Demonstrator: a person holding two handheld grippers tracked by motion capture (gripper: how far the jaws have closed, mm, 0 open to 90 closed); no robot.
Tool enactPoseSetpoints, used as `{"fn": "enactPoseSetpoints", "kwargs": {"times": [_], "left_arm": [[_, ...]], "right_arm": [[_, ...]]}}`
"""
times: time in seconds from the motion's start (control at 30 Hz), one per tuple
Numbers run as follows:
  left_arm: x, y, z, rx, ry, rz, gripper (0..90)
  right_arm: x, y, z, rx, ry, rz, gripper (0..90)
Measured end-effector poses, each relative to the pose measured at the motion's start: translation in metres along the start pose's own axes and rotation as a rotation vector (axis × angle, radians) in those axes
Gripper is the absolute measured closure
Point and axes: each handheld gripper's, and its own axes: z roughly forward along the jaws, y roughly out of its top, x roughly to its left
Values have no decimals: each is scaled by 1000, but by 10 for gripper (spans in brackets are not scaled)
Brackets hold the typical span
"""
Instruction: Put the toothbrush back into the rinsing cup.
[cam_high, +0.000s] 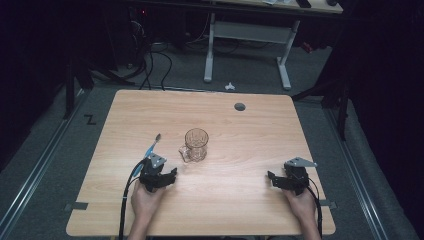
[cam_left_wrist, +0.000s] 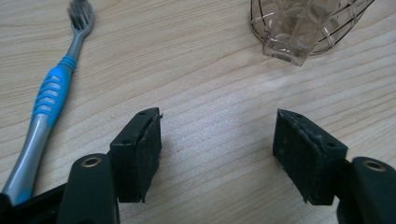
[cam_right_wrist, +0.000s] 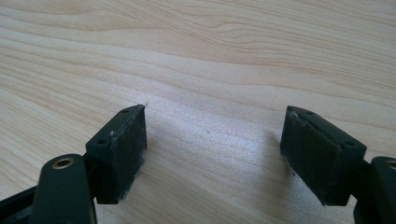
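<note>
A clear glass mug (cam_high: 195, 144) with a handle stands upright near the middle of the wooden table (cam_high: 250, 130). A blue and grey toothbrush (cam_high: 152, 145) lies flat to its left, bristles pointing away from me. My left gripper (cam_high: 167, 172) rests low over the table just in front of the toothbrush's handle, open with bare wood between its pads. In the left gripper view the toothbrush (cam_left_wrist: 49, 95) lies at the left and the mug's handle (cam_left_wrist: 285, 49) at the top right. My right gripper (cam_high: 274, 178) sits at the right front, open over bare wood (cam_right_wrist: 210, 135).
A round grey cable hole (cam_high: 240, 106) is set near the table's far edge. Beyond the table stand a white desk frame (cam_high: 247, 45) and cables on a grey floor. A small white object (cam_high: 229, 86) lies on the floor behind the table.
</note>
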Motion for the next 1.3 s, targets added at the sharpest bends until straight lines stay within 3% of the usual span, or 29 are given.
{"fn": "enactPoseSetpoints", "kwargs": {"times": [1.17,1.3], "left_arm": [[-1,1,2,4,-3,3,288],[-2,2,2,13,-11,15,240]], "right_arm": [[0,0,0,2,-4,8,229],[0,0,0,2,-4,8,229]]}}
